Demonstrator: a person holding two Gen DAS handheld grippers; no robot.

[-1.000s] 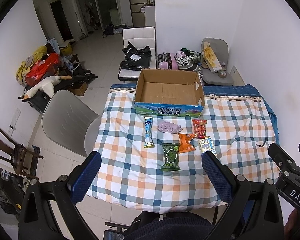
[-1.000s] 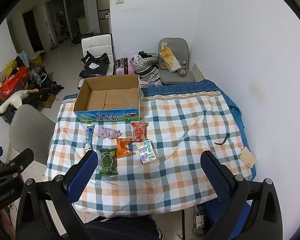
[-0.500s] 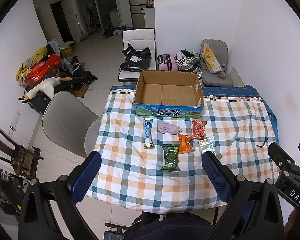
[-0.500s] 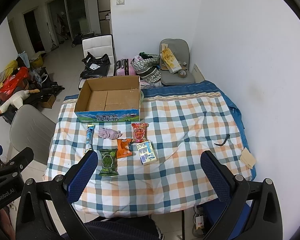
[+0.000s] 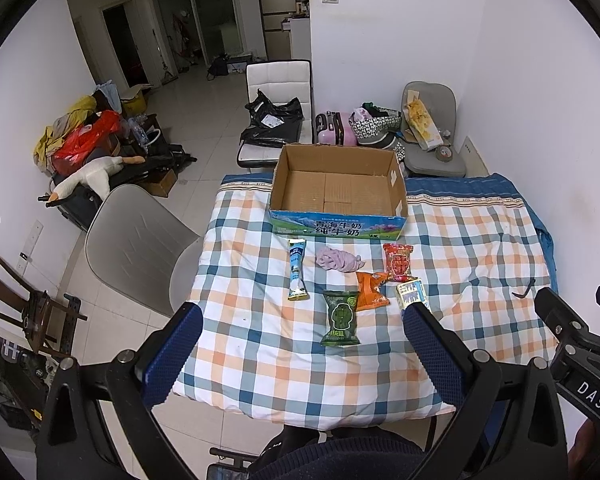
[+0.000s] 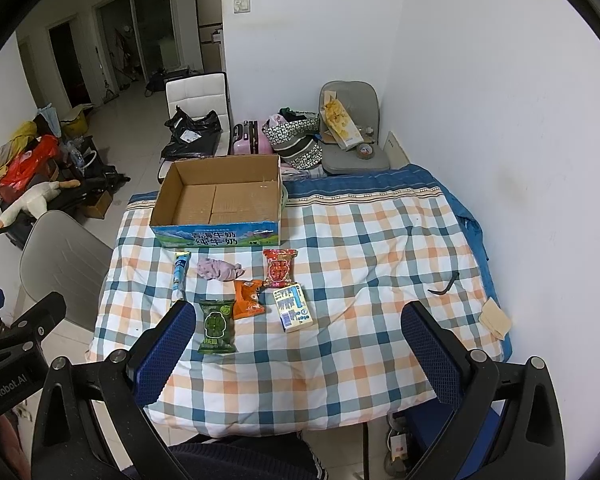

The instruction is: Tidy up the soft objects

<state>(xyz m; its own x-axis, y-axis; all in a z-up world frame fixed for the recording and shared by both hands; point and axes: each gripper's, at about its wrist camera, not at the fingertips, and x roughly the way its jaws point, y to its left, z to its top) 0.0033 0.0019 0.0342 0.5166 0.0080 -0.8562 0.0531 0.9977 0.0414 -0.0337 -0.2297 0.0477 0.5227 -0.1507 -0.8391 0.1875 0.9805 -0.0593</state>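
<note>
Quilted plaid tablecloth, crinkly snack packets, perhaps-cloth wad; both claws agape, empty.

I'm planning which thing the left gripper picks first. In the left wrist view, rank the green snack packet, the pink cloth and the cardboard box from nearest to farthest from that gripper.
1. Green snack packet: nearest, lying just ahead of the open left gripper.
2. Pink cloth: mid-table, just in front of the box.
3. Cardboard box: farthest, at the table's far edge.
</note>
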